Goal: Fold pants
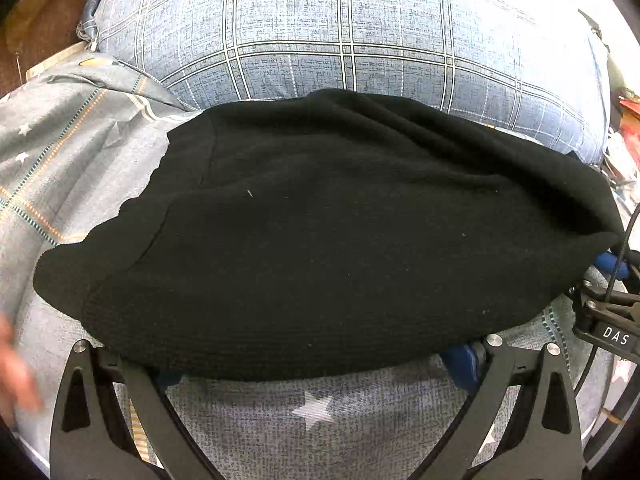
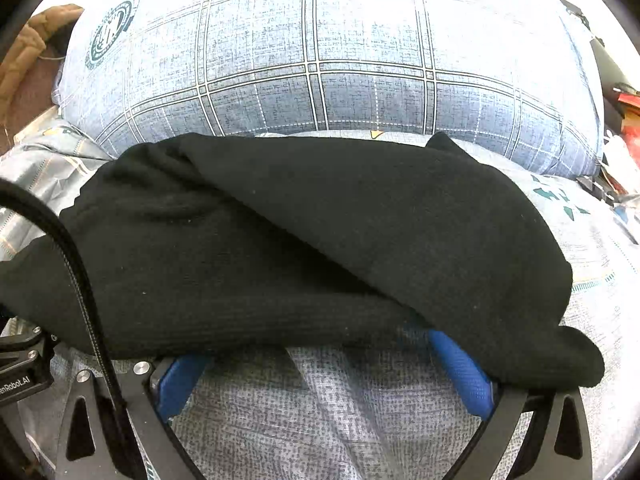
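The black knit pants point(image 1: 328, 232) lie folded in a compact bundle on the grey star-print bedsheet point(image 1: 316, 412). In the right wrist view the pants point(image 2: 280, 248) show an upper layer folded diagonally over a lower one. My left gripper point(image 1: 320, 364) is open, its blue-padded fingertips point(image 1: 460, 364) tucked under the near edge of the bundle. My right gripper point(image 2: 320, 360) is open too, its blue pads point(image 2: 464, 372) partly hidden under the near edge of the cloth.
A large blue plaid pillow point(image 1: 344, 36) lies right behind the pants, and also shows in the right wrist view point(image 2: 320, 60). Clutter sits at the right edge point(image 2: 624, 120). The other gripper's body point(image 1: 608, 320) is close at the right. A blurred hand point(image 1: 12, 376) is at the left.
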`<action>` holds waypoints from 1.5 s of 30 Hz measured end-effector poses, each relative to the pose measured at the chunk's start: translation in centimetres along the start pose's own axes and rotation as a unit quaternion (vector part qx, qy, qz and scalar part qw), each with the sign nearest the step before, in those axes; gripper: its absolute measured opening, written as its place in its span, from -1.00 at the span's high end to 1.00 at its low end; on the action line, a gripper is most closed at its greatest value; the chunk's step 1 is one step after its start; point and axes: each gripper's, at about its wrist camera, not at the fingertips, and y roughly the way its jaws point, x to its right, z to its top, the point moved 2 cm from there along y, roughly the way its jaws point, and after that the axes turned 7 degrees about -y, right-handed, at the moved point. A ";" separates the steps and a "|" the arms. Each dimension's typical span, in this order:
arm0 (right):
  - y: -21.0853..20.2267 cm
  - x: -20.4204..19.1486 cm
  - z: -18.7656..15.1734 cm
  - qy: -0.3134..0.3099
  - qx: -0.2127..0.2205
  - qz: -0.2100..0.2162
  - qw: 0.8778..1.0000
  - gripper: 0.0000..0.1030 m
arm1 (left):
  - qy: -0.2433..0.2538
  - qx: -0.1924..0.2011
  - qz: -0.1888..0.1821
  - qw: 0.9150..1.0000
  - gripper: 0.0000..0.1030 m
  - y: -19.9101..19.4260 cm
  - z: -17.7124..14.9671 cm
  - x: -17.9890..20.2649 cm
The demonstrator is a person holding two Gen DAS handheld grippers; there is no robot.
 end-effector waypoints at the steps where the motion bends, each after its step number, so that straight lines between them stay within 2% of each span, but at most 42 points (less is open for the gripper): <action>1: -0.1 -0.1 0.0 0.000 0.000 0.000 1.000 -1.00 | 0.000 0.000 0.000 1.000 -0.96 0.0 0.0 -0.1; 13: -0.1 0.1 0.0 0.000 0.000 0.000 1.000 -1.00 | 0.001 -0.001 0.002 1.000 -0.96 0.0 0.1 -0.1; 17: 0.1 -0.4 -0.1 0.000 -0.001 0.000 1.000 -1.00 | 0.024 -0.026 0.000 0.999 -0.96 -0.3 0.1 0.1; 19: 0.3 -0.6 0.2 -0.001 -0.005 -0.001 1.000 -1.00 | 0.018 -0.035 -0.005 0.999 -0.96 -0.9 -0.1 -0.1; 22: 0.0 -0.5 0.3 -0.010 -0.013 0.026 1.000 -1.00 | 0.010 -0.025 -0.004 1.000 -0.96 -2.2 -0.8 -0.6; 24: -0.7 -0.1 -0.1 0.001 -0.008 0.052 0.999 -0.97 | 0.020 0.015 0.005 1.000 -0.96 -3.4 -1.1 -0.7; 29: -3.6 0.6 -1.8 0.055 0.020 0.107 0.993 -0.91 | -0.004 0.017 -0.003 1.000 -0.96 -6.8 -0.5 -1.8; 35: -7.3 0.1 -2.4 0.055 0.066 0.120 0.989 -0.89 | -0.006 0.039 0.002 0.999 -0.96 -9.0 0.1 -2.2; 38: -8.6 -0.2 -2.1 0.046 0.070 0.118 0.989 -0.89 | -0.014 0.040 -0.004 0.999 -0.96 -9.3 -0.2 -2.4; 42: -9.8 -0.5 -2.7 0.042 0.076 0.125 0.988 -0.89 | -0.021 0.026 -0.006 0.999 -0.96 -9.3 -0.9 -2.7; 45: -9.9 -0.4 -3.5 0.046 0.074 0.128 0.988 -0.89 | -0.047 0.005 -0.025 0.999 -0.96 -8.8 -1.6 -3.6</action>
